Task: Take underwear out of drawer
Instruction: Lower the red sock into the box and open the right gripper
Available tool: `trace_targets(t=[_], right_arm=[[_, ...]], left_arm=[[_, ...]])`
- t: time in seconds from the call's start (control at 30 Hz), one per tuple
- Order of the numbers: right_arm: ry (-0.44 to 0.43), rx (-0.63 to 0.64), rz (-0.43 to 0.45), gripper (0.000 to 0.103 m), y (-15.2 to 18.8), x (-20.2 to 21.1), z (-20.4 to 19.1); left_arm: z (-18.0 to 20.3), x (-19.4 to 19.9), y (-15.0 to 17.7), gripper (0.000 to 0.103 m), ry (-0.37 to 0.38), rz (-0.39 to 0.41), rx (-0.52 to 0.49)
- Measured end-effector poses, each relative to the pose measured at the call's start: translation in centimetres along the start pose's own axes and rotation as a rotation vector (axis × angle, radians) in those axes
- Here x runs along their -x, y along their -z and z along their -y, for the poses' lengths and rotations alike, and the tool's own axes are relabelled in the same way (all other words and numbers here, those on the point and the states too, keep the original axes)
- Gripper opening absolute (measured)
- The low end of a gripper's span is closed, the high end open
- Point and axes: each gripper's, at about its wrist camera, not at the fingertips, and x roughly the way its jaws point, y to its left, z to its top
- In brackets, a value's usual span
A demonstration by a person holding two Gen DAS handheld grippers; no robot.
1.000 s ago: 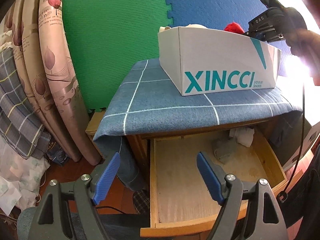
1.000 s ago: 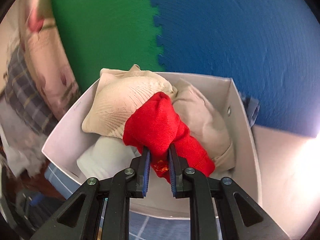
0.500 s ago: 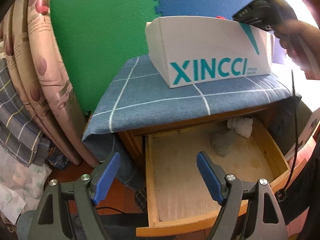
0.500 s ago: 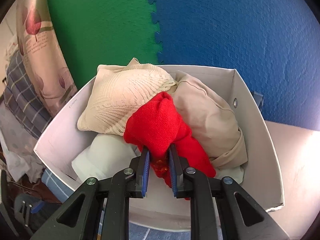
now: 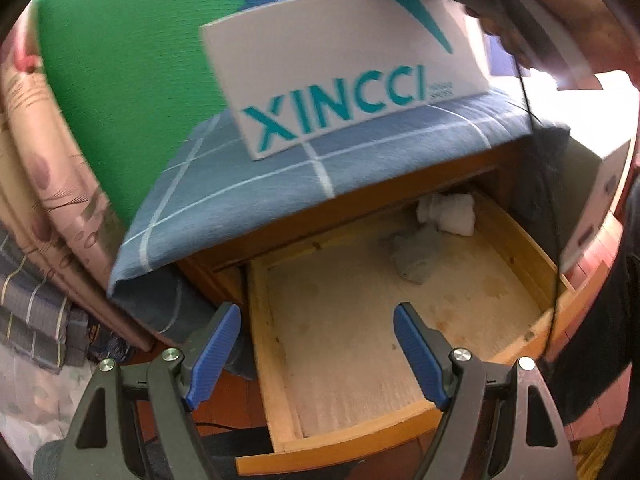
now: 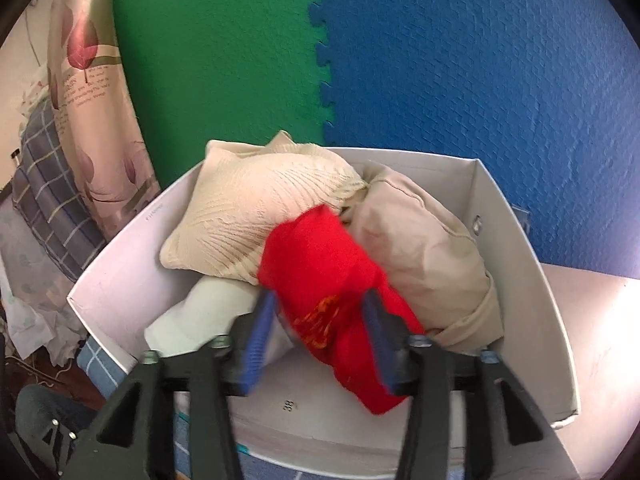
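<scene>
My left gripper (image 5: 316, 316) is open and empty, hovering over the front of the pulled-out wooden drawer (image 5: 264, 340). A grey underwear piece (image 5: 416, 258) and a white one (image 5: 448, 212) lie at the drawer's back right. In the right wrist view, my right gripper (image 6: 320, 304) is over the white shoe box (image 6: 516, 248) and its jaws are opening. The red underwear (image 6: 320, 256) lies between the spread pads, resting on the pile in the box. Cream (image 6: 256, 216), beige (image 6: 424, 248) and white (image 6: 208, 312) pieces fill the box around it.
The box (image 5: 340, 80) stands on a blue checked cloth (image 5: 248, 200) covering the cabinet top. Green (image 5: 120, 60) and blue (image 6: 480, 60) foam mats back it. Rolled bedding (image 5: 48, 200) leans at the left. A black cable (image 5: 548, 200) hangs past the drawer's right side.
The right jaws have spread apart from the red underwear, which has sagged onto the pile. The left gripper has come nearer to the drawer and rolled; its jaws stay equally wide.
</scene>
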Motion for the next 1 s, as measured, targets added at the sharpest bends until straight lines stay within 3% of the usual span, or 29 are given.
trace_targets(t=[0.1, 0.2, 0.33, 0.47, 0.5, 0.53, 0.57, 0.63, 0.8, 0.93, 1.0], right_arm=[[0.010, -0.003, -0.001, 0.068, -0.2, -0.4, 0.3], [0.012, 0.003, 0.008, 0.080, -0.3, -0.8, 0.9], [-0.003, 0.003, 0.031, 0.082, -0.2, -0.2, 1.5], [-0.189, -0.063, 0.171, 0.081, 0.6, 3.7, 4.2], [-0.241, -0.070, 0.191, 0.085, 0.9, 4.7, 4.8], [-0.226, -0.061, 0.220, 0.096, 1.2, 6.0, 5.4], [-0.175, -0.045, 0.256, 0.101, 1.4, 7.1, 5.8], [-0.139, -0.017, 0.291, 0.102, 1.4, 8.6, 6.5], [-0.163, 0.028, 0.369, 0.102, -0.2, 10.6, 7.3], [-0.199, 0.074, 0.404, 0.102, -2.1, 11.4, 6.9], [-0.230, 0.077, 0.423, 0.103, -2.4, 11.9, 6.8]], left_arm=[[1.5, -0.4, -0.4, 0.081, 0.011, -0.002, -0.091], [4.3, -1.1, -1.2, 0.081, 0.026, 0.017, -0.276], [7.0, -2.3, -2.2, 0.081, 0.098, 0.035, -0.437], [8.2, -4.5, -2.8, 0.081, 0.209, -0.025, -0.456], [8.5, -4.9, -2.9, 0.081, 0.228, -0.039, -0.462], [8.9, -5.7, -3.0, 0.081, 0.252, -0.055, -0.478], [9.3, -6.2, -2.9, 0.081, 0.267, -0.066, -0.494], [10.0, -7.3, -2.9, 0.081, 0.300, -0.104, -0.499], [11.3, -10.6, -3.7, 0.083, 0.406, -0.258, -0.437], [13.0, -13.1, -4.5, 0.083, 0.328, -0.306, -0.497], [14.0, -14.5, -4.2, 0.083, 0.240, -0.302, -0.572]])
